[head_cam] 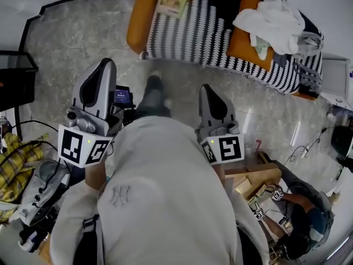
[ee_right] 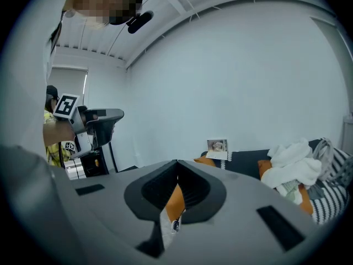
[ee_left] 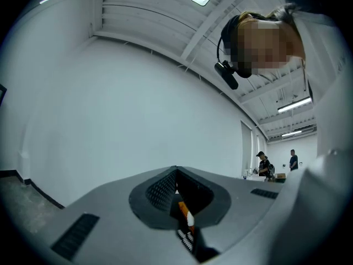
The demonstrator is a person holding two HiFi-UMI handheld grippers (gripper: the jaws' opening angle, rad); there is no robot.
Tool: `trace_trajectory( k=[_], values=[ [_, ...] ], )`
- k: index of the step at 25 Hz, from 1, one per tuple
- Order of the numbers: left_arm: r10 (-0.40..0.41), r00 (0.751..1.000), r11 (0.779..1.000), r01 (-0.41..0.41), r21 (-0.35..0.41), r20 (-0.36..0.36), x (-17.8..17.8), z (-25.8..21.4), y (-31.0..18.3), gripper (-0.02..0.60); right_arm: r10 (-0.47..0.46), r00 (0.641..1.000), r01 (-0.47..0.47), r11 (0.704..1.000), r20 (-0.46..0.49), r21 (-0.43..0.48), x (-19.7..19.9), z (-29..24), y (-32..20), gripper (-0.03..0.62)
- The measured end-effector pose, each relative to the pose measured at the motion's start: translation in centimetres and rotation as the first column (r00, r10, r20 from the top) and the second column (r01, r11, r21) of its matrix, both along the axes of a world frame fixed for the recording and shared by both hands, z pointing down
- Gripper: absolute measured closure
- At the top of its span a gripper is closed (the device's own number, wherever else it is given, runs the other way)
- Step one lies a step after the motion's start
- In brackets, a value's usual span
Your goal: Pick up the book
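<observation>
The book (head_cam: 174, 0), pale green with a picture on its cover, leans at the left end of the sofa (head_cam: 140, 21), far ahead of both grippers. In the right gripper view the book (ee_right: 217, 146) stands upright on the sofa's dark back. My left gripper (head_cam: 107, 63) is held out over the marble floor at left, its jaws together with nothing between them. My right gripper (head_cam: 205, 87) is level with it at right, also shut and empty. The left gripper view shows the closed left gripper (ee_left: 176, 171) facing a bare white wall. The right gripper (ee_right: 177, 163) points toward the sofa.
A black and white striped blanket (head_cam: 198, 32) and a heap of white clothes (head_cam: 273, 18) lie on the orange sofa. A black rack (head_cam: 16, 76) and yellow plaid cloth (head_cam: 14, 159) stand at left. Another person (head_cam: 303, 214) crouches by wooden parts (head_cam: 253, 181) at bottom right.
</observation>
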State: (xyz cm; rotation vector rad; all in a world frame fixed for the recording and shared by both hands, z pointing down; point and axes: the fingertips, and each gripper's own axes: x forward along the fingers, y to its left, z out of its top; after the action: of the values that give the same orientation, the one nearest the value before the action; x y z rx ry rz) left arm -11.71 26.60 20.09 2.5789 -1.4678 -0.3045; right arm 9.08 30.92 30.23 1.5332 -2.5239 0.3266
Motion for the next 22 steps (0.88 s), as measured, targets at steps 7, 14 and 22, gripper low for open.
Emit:
trace_trajectory(
  k=[7,14,22],
  values=[
    [0.010,1.000,1.000,-0.010,-0.019,-0.006,-1.0,0.2,-8.2,0.572,0.031,0.999,-0.031,0.999,-0.023,-0.008,-0.1,-0.7,-7.4,0.577],
    [0.021,1.000,0.999,-0.021,-0.024,-0.014,-1.8,-0.4,-14.6,0.572,0.048,0.999,-0.048,0.999,-0.026,-0.005,-0.7,-1.5,-13.9,0.577],
    [0.036,0.999,0.997,-0.038,-0.070,-0.038,-3.0,0.7,-19.4,0.572,0.065,0.998,-0.065,0.998,-0.018,-0.002,-2.7,-1.2,-18.2,0.577]
  ],
)
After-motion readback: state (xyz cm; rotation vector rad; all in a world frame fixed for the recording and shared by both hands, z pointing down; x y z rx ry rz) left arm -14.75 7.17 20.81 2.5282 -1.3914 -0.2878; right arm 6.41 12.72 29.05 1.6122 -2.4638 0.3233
